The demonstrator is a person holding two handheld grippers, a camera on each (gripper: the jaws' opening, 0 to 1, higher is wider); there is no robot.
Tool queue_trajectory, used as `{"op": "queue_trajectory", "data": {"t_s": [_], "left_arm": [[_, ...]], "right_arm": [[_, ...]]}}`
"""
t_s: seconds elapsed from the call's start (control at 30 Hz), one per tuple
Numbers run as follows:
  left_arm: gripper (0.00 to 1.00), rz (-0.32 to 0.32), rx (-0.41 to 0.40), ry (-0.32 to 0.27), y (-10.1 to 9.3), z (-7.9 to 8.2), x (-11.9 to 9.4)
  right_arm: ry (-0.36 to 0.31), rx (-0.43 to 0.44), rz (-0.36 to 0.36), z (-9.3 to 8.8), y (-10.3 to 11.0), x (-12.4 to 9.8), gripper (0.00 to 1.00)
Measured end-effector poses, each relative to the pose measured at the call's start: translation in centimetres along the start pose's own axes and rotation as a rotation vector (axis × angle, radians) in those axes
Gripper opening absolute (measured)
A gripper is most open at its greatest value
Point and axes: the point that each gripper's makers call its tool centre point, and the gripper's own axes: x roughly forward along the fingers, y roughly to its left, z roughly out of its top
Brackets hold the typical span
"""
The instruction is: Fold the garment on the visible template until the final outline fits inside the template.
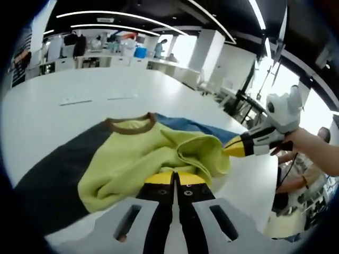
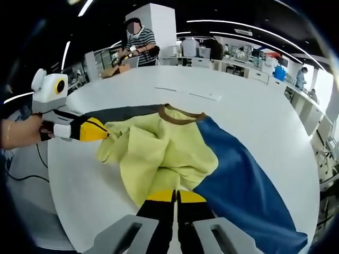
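A yellow-green garment [image 1: 143,159] with a brown collar [image 1: 130,125] lies bunched on a flat template whose one half is dark [image 1: 50,174] and the other blue [image 1: 185,125]. My left gripper [image 1: 174,180] is shut on a fold of the garment close to the camera. From the right, my right gripper [image 1: 228,150] pinches another fold. In the right gripper view the garment [image 2: 164,148] partly covers the blue half [image 2: 241,182] and the dark half [image 2: 122,112]. My right gripper [image 2: 176,197] is shut on its near edge, and my left gripper [image 2: 106,132] holds the corner at the left.
The template lies on a large white table [image 2: 254,106]. Thin white strips [image 2: 188,94] lie further back on it. A person in a striped shirt [image 2: 140,42] stands beyond the table. A hand [image 2: 24,132] holds the left gripper near the table's edge.
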Motion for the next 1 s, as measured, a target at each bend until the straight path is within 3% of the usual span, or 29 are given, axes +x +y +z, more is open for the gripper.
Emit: {"op": "queue_trajectory", "data": {"t_s": [0.33, 0.7, 0.9, 1.0], "left_arm": [[0.0, 0.019, -0.024, 0.011, 0.3, 0.0, -3.0], [0.0, 0.03, -0.021, 0.043, 0.2, -1.6, -6.4], [0.0, 0.027, -0.026, 0.052, -0.2, -2.3, -7.9], [0.0, 0.023, -0.039, 0.073, -0.7, -2.9, -8.3]], "right_arm": [[0.019, 0.002, -0.006, -0.9, 1.6, -2.1, 0.0], [-0.009, 0.041, -0.052, -1.7, 2.1, -4.4, 0.0], [-0.005, 0.058, -0.08, -2.8, 2.3, -5.5, 0.0], [0.017, 0.057, -0.096, -4.2, 2.7, -5.7, 0.0]]}}
